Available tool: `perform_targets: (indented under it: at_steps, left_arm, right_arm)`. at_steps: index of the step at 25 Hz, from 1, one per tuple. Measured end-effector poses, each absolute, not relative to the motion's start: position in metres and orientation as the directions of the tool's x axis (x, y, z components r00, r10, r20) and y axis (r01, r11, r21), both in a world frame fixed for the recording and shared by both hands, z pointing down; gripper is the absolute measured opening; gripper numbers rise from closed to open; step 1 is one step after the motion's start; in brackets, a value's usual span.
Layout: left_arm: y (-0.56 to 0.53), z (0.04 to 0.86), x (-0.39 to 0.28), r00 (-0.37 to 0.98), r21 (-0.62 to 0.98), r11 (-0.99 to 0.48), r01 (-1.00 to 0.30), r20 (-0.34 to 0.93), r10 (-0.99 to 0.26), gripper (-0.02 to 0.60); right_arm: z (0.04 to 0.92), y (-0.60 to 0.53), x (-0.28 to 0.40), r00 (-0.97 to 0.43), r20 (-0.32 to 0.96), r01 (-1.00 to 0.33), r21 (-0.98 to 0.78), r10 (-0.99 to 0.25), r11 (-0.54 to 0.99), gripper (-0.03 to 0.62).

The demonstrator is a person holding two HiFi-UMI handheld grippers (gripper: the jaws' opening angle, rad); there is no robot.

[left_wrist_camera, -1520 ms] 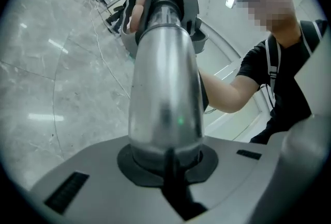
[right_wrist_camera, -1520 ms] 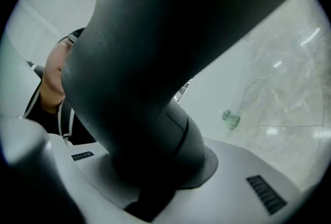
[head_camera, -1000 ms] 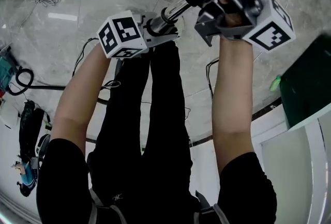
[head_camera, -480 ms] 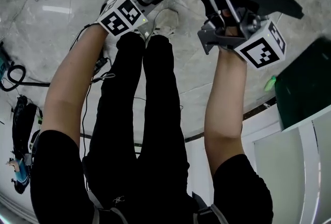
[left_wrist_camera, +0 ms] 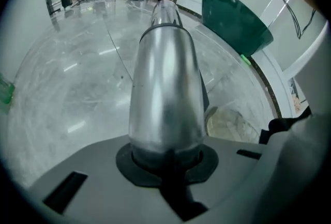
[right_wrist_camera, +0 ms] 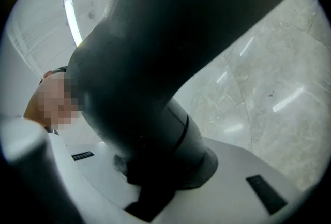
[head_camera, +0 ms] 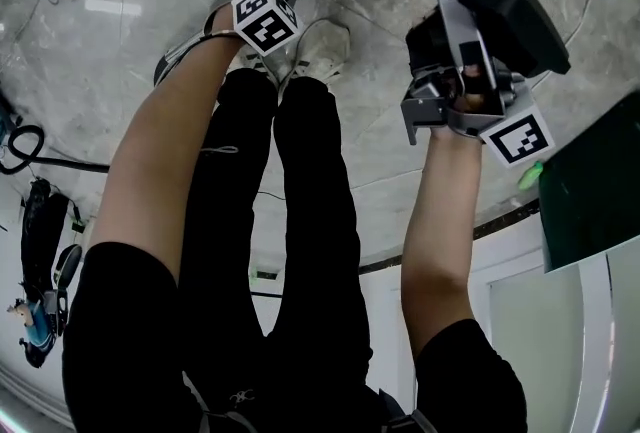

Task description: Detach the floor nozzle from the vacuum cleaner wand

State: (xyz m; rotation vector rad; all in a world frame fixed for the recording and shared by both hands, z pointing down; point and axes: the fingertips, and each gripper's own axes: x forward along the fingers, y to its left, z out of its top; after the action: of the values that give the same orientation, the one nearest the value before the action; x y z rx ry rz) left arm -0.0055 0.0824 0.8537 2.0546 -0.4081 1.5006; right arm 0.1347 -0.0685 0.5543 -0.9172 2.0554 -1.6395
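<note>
My left gripper (left_wrist_camera: 168,161), clamped on the silver wand (left_wrist_camera: 165,88), has dropped toward the marble floor (head_camera: 110,71) in the past second. My right gripper (right_wrist_camera: 155,176), closed on the neck of the black floor nozzle (head_camera: 500,11), has swung it aside. The wand runs straight out from the jaws, its free end pointing away from me, well apart from the nozzle.

Head view looks steeply down from above onto the floor (head_camera: 110,71). Left gripper view sits close behind its jaws and faces along the wand (left_wrist_camera: 164,93), out over the floor. Right gripper view is jammed up against the nozzle (right_wrist_camera: 155,52), with floor beyond. Head view also shows wand, nozzle and floor.
</note>
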Motion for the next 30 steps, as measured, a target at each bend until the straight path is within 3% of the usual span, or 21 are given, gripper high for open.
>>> perform_targets:
  at_steps: [4, 10, 13, 22, 30]
  left_arm:
    - [0.101, 0.882, -0.028, 0.22, 0.171, -0.821, -0.545, 0.974, 0.057, 0.044]
    - [0.101, 0.88, -0.028, 0.226, 0.169, -0.815, -0.555, 0.973, 0.048, 0.057]
    - [0.101, 0.884, -0.044, 0.204, 0.164, -0.762, -0.626, 0.978, 0.043, 0.227]
    - [0.098, 0.868, -0.066, 0.203, 0.104, -0.758, -0.644, 0.979, -0.037, 0.232]
    - [0.122, 0.874, -0.11, 0.176, 0.148, -0.698, -0.7, 0.984, 0.031, 0.233]
  right_arm:
    - [0.586, -0.049, 0.126, -0.767, 0.141, -0.262, -0.959, -0.627, 0.105, 0.083]
    - [0.597, -0.034, 0.11, -0.829, 0.171, -0.271, -0.956, -0.533, 0.114, 0.082]
    - [0.593, -0.036, 0.098, -0.847, 0.177, -0.281, -0.949, -0.501, 0.14, 0.082]
    - [0.589, -0.038, 0.089, -0.853, 0.196, -0.302, -0.941, -0.484, 0.151, 0.083]
    - [0.582, -0.026, 0.052, -0.874, 0.209, -0.3, -0.942, -0.438, 0.15, 0.083]
